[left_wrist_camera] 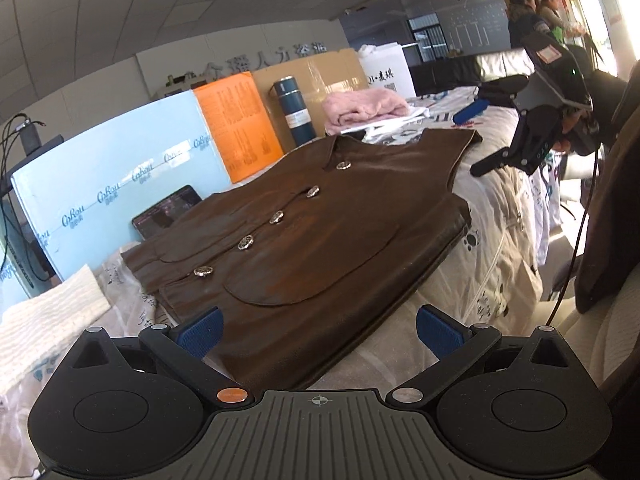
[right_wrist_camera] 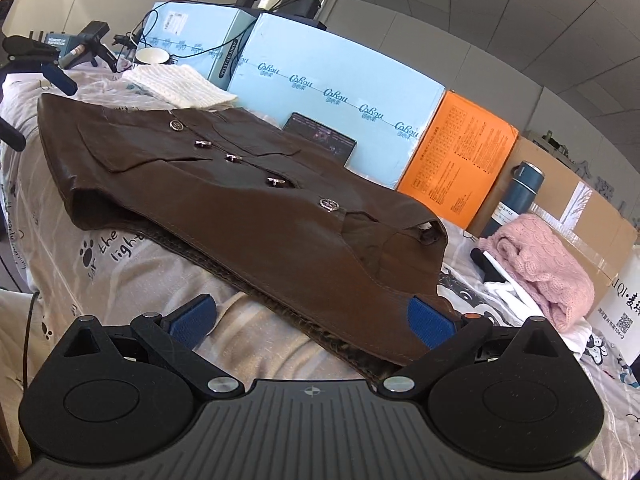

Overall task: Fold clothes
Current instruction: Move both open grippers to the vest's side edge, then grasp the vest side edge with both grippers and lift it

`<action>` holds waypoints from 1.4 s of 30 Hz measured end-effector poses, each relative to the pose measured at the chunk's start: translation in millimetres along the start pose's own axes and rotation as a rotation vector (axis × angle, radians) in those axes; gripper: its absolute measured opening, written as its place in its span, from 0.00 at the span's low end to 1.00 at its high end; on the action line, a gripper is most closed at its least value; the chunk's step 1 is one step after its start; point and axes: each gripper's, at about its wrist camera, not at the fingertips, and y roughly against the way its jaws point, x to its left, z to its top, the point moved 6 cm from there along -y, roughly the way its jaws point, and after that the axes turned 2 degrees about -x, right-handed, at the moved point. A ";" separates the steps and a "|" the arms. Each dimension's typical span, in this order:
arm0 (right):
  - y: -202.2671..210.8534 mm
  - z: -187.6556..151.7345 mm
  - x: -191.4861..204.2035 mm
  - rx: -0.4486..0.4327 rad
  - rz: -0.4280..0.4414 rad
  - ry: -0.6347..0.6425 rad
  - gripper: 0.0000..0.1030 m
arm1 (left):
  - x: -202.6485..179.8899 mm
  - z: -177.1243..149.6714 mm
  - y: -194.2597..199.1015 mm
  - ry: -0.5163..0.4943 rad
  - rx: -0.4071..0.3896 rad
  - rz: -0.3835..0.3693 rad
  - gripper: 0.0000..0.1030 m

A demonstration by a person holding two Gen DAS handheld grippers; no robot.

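A brown leather vest [left_wrist_camera: 320, 220] with several metal buttons lies flat and buttoned on a bed covered in white printed cloth [left_wrist_camera: 492, 240]. My left gripper [left_wrist_camera: 319, 332] is open at the vest's hem, its blue pads [left_wrist_camera: 200, 332] on either side of the hem edge and just short of it. My right gripper [right_wrist_camera: 311, 320] is open at the shoulder end of the vest [right_wrist_camera: 240, 208], and its right pad [right_wrist_camera: 430, 322] is against the vest's edge. In the left wrist view the right gripper [left_wrist_camera: 482, 136] hovers by the far shoulder, held by a hand.
A folded pink sweater [right_wrist_camera: 540, 264] lies on white garments beyond the collar. A white knit cloth [right_wrist_camera: 180, 84] lies by the hem. A tablet [right_wrist_camera: 320, 136], a blue flask [right_wrist_camera: 516, 196] and light blue [right_wrist_camera: 340, 72], orange and cardboard boxes line the far side. People stand at the back [left_wrist_camera: 528, 12].
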 end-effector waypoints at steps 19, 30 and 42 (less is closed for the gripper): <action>-32.6 4.7 -32.8 -0.029 -0.078 -0.005 1.00 | 12.6 -4.3 -3.2 -0.148 0.044 0.179 1.00; -36.3 0.5 -35.4 -0.049 -0.141 0.040 0.98 | -5.9 11.3 -29.6 -0.338 -0.077 0.246 1.00; -30.8 -8.3 -22.0 -0.011 -0.157 0.186 0.14 | 9.5 -1.1 -21.9 -0.234 -0.053 0.265 0.14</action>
